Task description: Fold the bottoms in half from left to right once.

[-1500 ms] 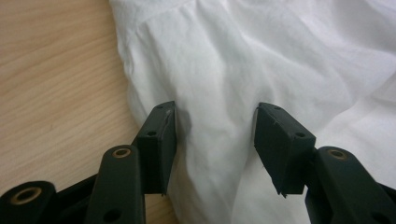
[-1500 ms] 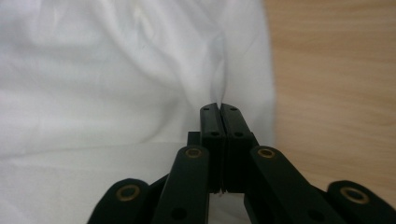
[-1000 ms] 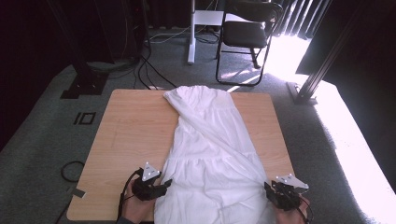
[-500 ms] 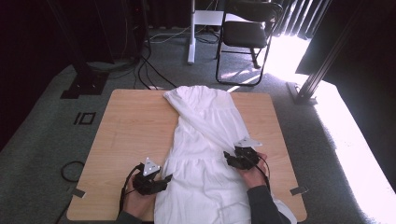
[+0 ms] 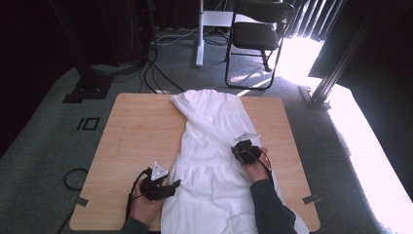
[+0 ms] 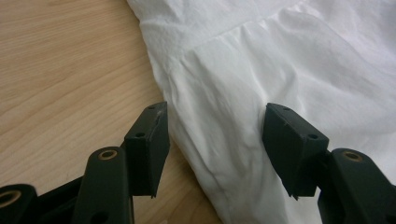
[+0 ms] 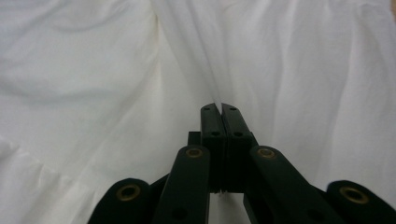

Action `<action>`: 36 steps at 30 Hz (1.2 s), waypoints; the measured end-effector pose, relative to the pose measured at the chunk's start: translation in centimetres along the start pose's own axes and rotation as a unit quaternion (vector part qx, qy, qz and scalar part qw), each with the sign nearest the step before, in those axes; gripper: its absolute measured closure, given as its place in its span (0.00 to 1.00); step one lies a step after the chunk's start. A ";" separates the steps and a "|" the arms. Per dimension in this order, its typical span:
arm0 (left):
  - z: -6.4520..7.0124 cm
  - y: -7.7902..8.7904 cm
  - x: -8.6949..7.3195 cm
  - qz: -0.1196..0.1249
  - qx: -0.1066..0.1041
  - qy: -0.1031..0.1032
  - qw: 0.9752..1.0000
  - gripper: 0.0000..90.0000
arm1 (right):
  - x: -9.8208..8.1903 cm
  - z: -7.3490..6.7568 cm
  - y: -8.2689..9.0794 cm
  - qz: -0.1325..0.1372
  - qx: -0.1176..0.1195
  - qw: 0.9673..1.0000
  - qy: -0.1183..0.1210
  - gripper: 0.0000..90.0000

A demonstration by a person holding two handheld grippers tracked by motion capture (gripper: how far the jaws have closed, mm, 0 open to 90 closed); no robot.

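Right gripper [image 7: 218,108]: jaws clenched tight on a thin raised fold of the white dress [image 7: 93,93], pinched fabric runs up and away from the tips in the right gripper view. Cloth on both sides of it, soft wrinkles everywhere.

Left gripper [image 6: 212,140]: jaws spread wide apart, nothing pinched. In the left gripper view one jaw is over bare wood, the other over the fabric, w/ the dress's left edge [image 6: 224,107] running btwn them. Can't tell if the tips actually touch the cloth. There's a gathered seam just past the jaws where the fabric puckers.

From the high view: left gripper [image 5: 168,186] sits near the front-left part of the tabletop [image 5: 136,136], right at the dress's edge, hand [image 5: 143,207] behind it. Right gripper [image 5: 241,152] is farther up, on the right half of the dress around mid-length, hand [image 5: 257,168] and dark sleeve [image 5: 268,209] trailing back toward the bottom edge.

Dress [image 5: 214,161] lies lengthwise down the middle of the tabletop, narrow top end at the far edge, wide skirt end spilling over the near edge. Upper part looks folded diagonally.

Beyond the tabletop: grey carpet [image 5: 44,146], a black folding chair [image 5: 255,36], cables [image 5: 156,68] on the floor, bright sunlight patch to the right.
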State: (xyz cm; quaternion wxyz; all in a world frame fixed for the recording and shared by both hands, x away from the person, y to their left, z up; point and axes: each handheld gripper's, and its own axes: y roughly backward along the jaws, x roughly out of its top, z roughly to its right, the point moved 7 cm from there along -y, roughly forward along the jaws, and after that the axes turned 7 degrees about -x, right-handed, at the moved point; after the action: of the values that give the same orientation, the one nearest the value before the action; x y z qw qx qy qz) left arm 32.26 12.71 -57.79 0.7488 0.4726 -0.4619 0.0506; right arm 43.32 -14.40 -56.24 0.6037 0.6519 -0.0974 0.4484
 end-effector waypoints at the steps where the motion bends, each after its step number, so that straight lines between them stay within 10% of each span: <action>1: -0.1 -0.1 0.1 0.000 -0.001 0.001 1.000 0.48 | 0.1 0.4 0.2 0.003 0.002 1.000 -0.009 1.00; 12: 0.8 -1.5 0.7 -0.011 -0.010 -0.010 1.000 0.48 | 1.1 6.9 4.0 0.058 -0.053 0.994 -0.071 1.00; 19: 1.9 -2.7 0.7 -0.025 -0.012 -0.024 0.999 0.48 | -2.5 11.0 1.1 0.002 -0.069 0.988 -0.140 1.00; 28: 0.8 -4.0 3.1 -0.020 -0.001 -0.006 1.000 0.48 | -5.1 11.0 -2.0 -0.046 -0.102 0.985 -0.128 0.92; 31: 0.2 -5.1 3.9 -0.019 0.008 0.005 1.000 0.47 | -5.2 11.5 -2.0 -0.050 -0.131 0.981 -0.135 0.64; 36: -0.5 -6.6 5.4 -0.017 0.004 0.025 1.000 0.46 | -5.5 12.1 -2.0 -0.041 -0.109 0.978 -0.170 0.68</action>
State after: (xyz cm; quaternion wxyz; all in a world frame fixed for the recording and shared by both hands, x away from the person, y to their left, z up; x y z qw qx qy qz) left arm 39.05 7.52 -58.24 0.7589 0.4823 -0.4345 0.0514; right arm 47.11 -26.75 -59.94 0.6637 0.6522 -0.2204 0.2925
